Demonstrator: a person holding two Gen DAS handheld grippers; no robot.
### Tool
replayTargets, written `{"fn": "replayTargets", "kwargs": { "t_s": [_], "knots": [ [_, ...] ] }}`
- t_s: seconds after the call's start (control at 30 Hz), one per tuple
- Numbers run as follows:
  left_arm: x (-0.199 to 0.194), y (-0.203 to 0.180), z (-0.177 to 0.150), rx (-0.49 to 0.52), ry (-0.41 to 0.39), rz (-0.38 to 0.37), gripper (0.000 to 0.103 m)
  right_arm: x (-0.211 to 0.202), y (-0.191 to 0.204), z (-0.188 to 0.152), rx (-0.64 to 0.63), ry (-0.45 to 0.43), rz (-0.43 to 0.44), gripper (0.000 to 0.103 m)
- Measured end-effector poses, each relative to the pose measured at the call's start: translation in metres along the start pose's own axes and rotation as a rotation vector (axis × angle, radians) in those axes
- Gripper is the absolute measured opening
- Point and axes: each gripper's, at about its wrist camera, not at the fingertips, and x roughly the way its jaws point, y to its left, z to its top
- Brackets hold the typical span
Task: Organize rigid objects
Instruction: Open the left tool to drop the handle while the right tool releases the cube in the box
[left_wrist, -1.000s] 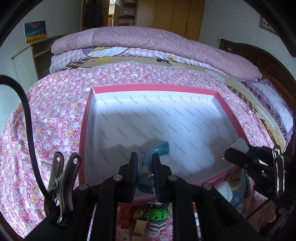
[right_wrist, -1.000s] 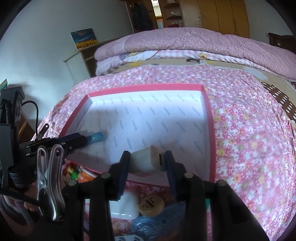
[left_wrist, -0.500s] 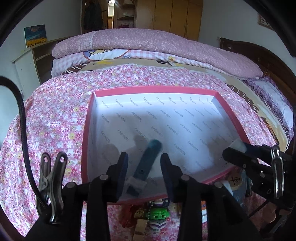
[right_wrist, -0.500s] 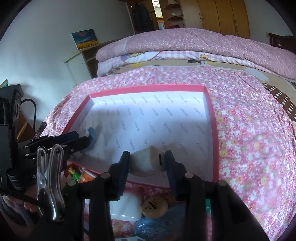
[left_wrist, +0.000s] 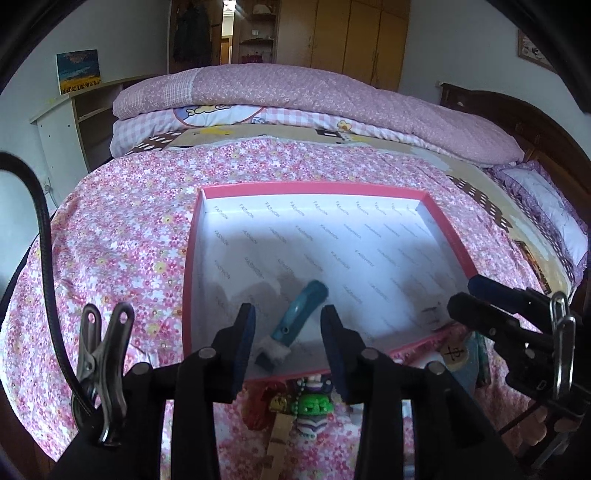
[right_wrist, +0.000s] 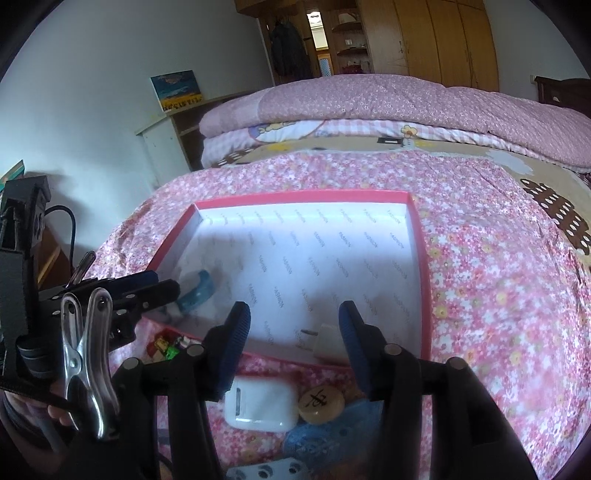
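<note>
A pink-rimmed box (left_wrist: 448, 236) with white printed lining lies on the flowered bedspread; it also shows in the right wrist view (right_wrist: 423, 266). A teal-handled brush (left_wrist: 295, 325) lies in its near part, between and just beyond the open fingers of my left gripper (left_wrist: 288, 332). A white plug-like block (right_wrist: 330, 341) lies inside the box near its front rim, between the open fingers of my right gripper (right_wrist: 293, 328). Both grippers are empty. The brush shows in the right wrist view (right_wrist: 195, 290) too.
Loose items lie on the bedspread in front of the box: a green toy keychain (left_wrist: 310, 406), a wooden stick (left_wrist: 277, 439), a white earbud case (right_wrist: 260, 404), a round wooden game piece (right_wrist: 319, 400), a blue plastic piece (right_wrist: 317, 437). Folded quilts lie behind.
Both grippers opened. The left one let the teal brush down into the box; the right one released the white block into the box. Both have drawn back slightly.
</note>
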Motion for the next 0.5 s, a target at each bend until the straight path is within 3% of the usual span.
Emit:
{"fn": "replayTargets", "kwargs": {
  "t_s": [0.5],
  "knots": [
    [-0.025,-0.004,-0.020,-0.006,0.003,-0.015,0.038,-0.023,0.004,-0.019,0.019,0.003,0.018,0.051]
  ]
}}
